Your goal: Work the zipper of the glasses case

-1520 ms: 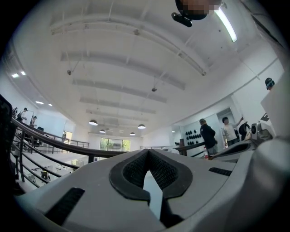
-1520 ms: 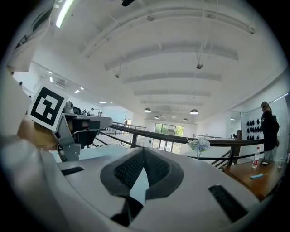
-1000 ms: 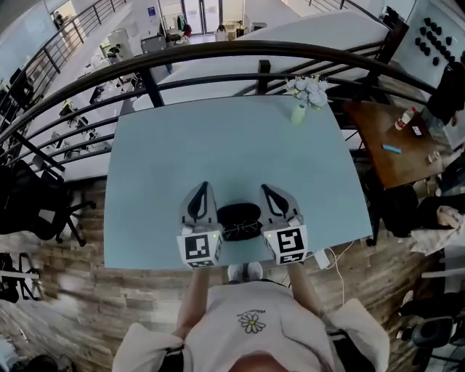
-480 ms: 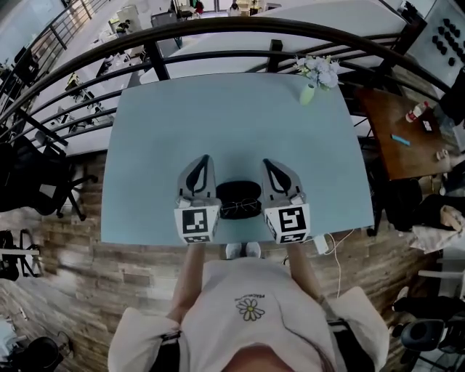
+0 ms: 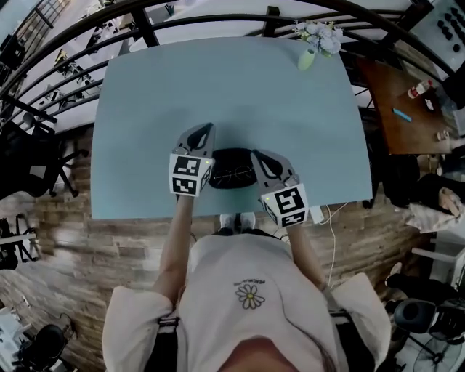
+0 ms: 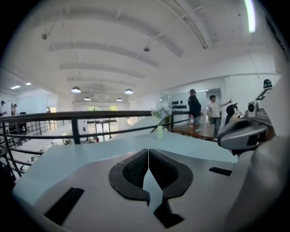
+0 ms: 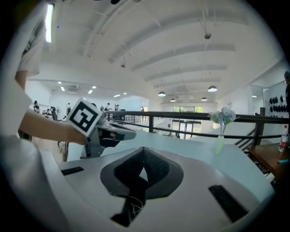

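A black oval glasses case [image 5: 234, 158] lies near the front edge of the pale blue table [image 5: 218, 80]. A pair of thin-rimmed glasses [image 5: 234, 175] sits against its near side. My left gripper [image 5: 208, 128] is at the case's left end with its jaws shut and empty; in the left gripper view [image 6: 148, 152] only the table shows past the pads. My right gripper [image 5: 255, 154] is at the case's right end, jaws shut [image 7: 144, 149]. Below its pads I see a dark shape and the glasses' wire rim [image 7: 134, 205]. The zipper is not visible.
A small vase of pale flowers [image 5: 317, 38] stands at the table's far right corner. A black railing [image 5: 138, 22] runs behind the table. A brown side table [image 5: 407, 94] is to the right. A white cable [image 5: 330, 240] hangs off the front right edge.
The head camera has tipped down, so the table sits higher in view. My left gripper has moved forward along the case's left side. The right one now angles in toward the case.
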Tool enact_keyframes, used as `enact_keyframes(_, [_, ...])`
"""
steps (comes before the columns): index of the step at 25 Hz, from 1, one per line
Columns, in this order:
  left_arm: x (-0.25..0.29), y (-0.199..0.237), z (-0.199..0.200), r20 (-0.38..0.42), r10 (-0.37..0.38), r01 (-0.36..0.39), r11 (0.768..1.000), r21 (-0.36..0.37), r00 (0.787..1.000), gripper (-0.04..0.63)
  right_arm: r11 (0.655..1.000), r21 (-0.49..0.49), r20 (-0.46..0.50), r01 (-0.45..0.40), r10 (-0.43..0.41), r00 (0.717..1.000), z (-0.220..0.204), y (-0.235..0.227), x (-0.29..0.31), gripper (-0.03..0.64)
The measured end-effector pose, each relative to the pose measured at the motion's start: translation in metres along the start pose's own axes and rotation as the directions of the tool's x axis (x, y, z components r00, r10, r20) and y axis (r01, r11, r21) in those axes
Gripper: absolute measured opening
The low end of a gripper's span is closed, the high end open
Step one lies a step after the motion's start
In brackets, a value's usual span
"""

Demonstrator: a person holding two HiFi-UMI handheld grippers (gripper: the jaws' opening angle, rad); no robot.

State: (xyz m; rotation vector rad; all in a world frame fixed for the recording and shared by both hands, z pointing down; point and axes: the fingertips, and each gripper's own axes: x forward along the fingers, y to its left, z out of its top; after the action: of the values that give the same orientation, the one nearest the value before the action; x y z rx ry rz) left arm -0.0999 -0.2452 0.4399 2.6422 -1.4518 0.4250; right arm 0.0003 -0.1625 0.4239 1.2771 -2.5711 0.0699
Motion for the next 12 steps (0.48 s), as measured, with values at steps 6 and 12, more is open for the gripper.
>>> enact_keyframes(6, [0.044,-0.019,-0.057,-0.225,-0.161,0.163,0.987,-0.006,0.961,0.018,0.994,0.047,-0.153,-0.098,0.105,0.983,-0.065,0.034,-0.005,0.008])
enact_keyframes(12, [0.06,-0.034,-0.099,-0.377,-0.284,0.281,0.958,-0.064,0.882,0.132,0.983,0.092,-0.262,-0.161,0.18,0.948,-0.113,0.065,-0.012,0.008])
